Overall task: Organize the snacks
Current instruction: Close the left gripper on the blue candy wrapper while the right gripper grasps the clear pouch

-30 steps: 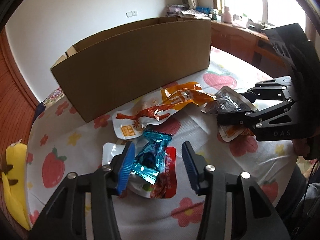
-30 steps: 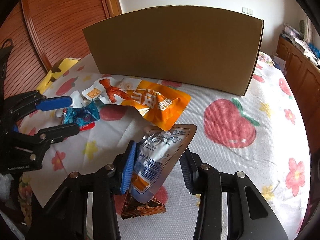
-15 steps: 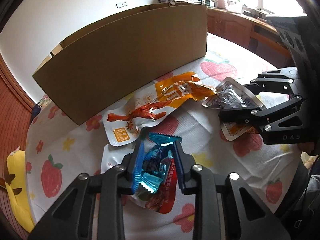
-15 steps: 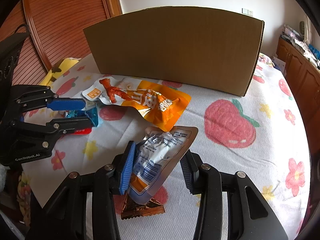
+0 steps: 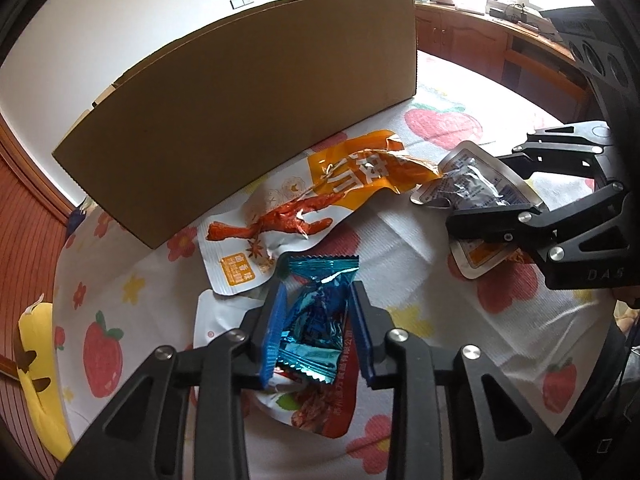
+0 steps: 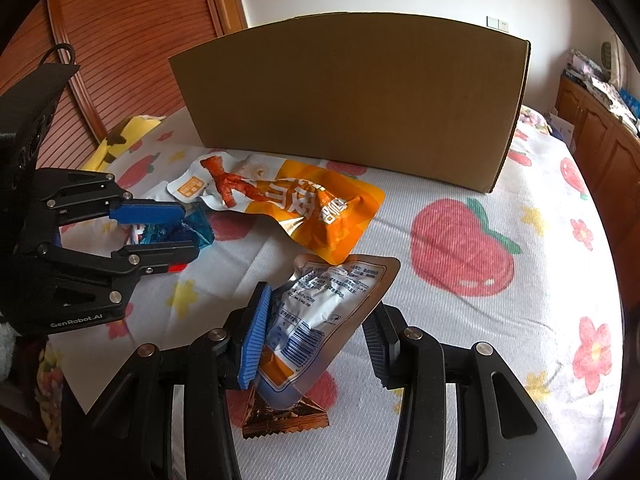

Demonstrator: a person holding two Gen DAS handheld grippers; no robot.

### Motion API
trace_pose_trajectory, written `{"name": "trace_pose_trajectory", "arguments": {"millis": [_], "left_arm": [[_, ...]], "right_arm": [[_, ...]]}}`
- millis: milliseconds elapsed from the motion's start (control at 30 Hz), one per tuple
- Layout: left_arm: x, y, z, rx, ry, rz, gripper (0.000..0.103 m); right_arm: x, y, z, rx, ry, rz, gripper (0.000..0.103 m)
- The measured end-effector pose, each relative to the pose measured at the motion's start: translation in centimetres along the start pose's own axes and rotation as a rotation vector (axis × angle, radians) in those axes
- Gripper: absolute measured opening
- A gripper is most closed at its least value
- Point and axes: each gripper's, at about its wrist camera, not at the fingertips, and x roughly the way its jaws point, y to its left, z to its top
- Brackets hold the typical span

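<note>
From the left wrist view, the left gripper (image 5: 316,320) is clamped on a blue foil snack packet (image 5: 316,312); both blue pads press the crumpled wrapper from either side, and its serrated top edge sticks up past the fingertips; beneath it lies a white and red snack pouch (image 5: 320,408) flat on the strawberry-print tablecloth (image 5: 400,240); just beyond the fingertips lies an orange and white chicken-foot pouch (image 5: 320,204), stretching toward the long cardboard box (image 5: 248,120) that stands behind it; to the right, the right gripper (image 5: 500,204) reaches in from the side, with a silver pouch (image 5: 468,184) between its fingers; a yellow object (image 5: 32,364) lies at the table's left edge.

From the right wrist view, the right gripper (image 6: 316,332) has the silver pouch (image 6: 320,316) between its fingers, the printed back facing the camera; the left blue pad presses against the pouch's edge, while the right finger meets its tapering right edge, so the grip looks closed on it though contact on that side is hard to judge; under the pouch's lower end sits a small brown foil packet (image 6: 286,420) on the cloth; to the left, the left gripper (image 6: 188,232) pinches the blue packet (image 6: 192,232); the orange pouch (image 6: 296,200) lies between both grippers and the box (image 6: 352,100).
</note>
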Motion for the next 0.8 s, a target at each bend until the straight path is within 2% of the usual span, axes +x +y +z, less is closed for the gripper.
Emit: {"name": "trace_pose_trajectory", "arguments": {"millis": [133, 467, 800], "left_arm": [[-0.2, -0.2, -0.2, -0.007, -0.010, -0.006, 0.021], [-2.4, 0.8, -1.4, -0.154, -0.107, -0.025, 0.020], [-4.1, 0.8, -2.5, -0.221, -0.177, -0.005, 0.020]], "right_arm": [[0.0, 0.0, 0.0, 0.000, 0.000, 0.000, 0.044], [-0.1, 0.0, -0.1, 0.001, -0.001, 0.000, 0.044], [-0.1, -0.1, -0.1, -0.003, -0.001, -0.003, 0.044]]}}
